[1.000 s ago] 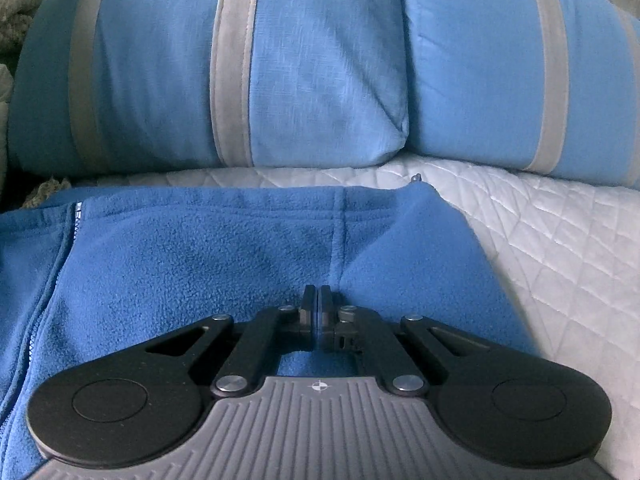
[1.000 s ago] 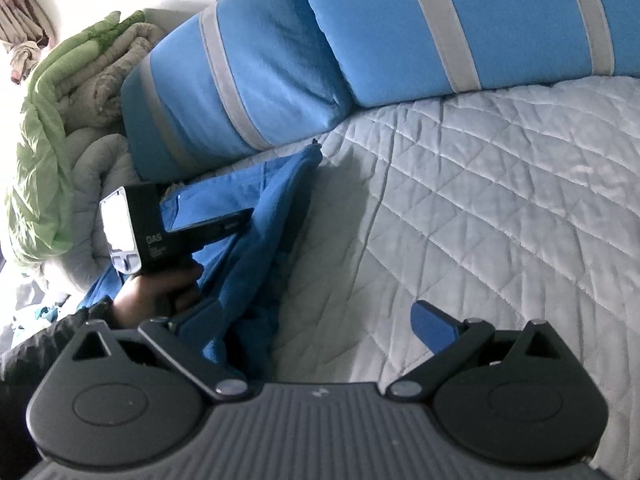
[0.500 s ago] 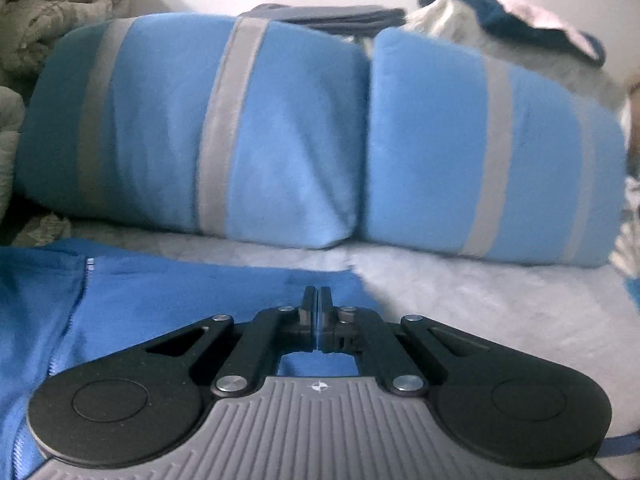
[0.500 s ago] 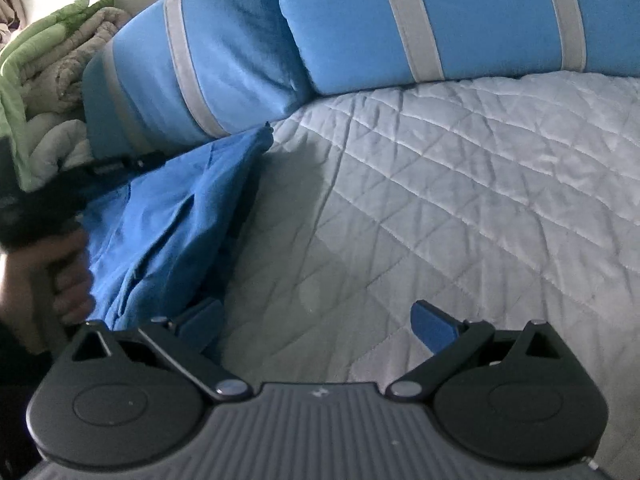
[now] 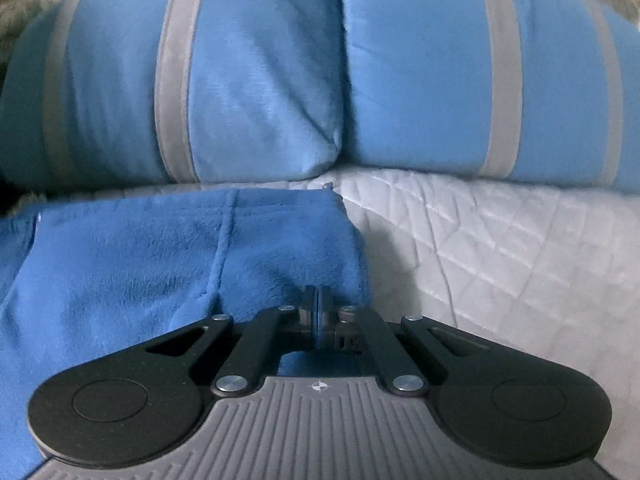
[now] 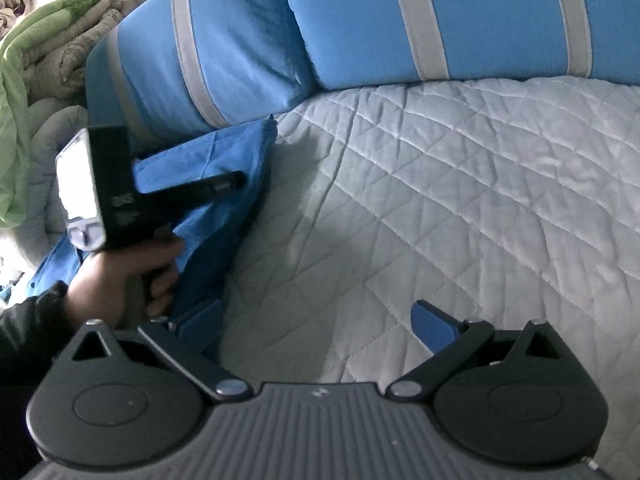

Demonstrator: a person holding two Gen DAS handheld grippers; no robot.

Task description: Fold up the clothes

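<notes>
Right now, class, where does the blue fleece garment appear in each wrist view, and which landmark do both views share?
Left wrist view: the blue fleece garment fills the lower left, its edge pinched in the left gripper.
Right wrist view: the garment lies at left centre, beside the hand.
Shared landmark: the blue pillow with grey stripes directly behind it.

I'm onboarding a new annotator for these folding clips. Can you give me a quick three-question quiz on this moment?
1. True or false: the left gripper is pinched shut on the blue fleece garment.
2. Which describes the right gripper? A) open over the white quilted cover B) shut on a pillow C) holding the garment
3. Fill in: behind the garment lie two blue pillows with ____ stripes.

Key: 1 true; 2 A; 3 grey.
</notes>
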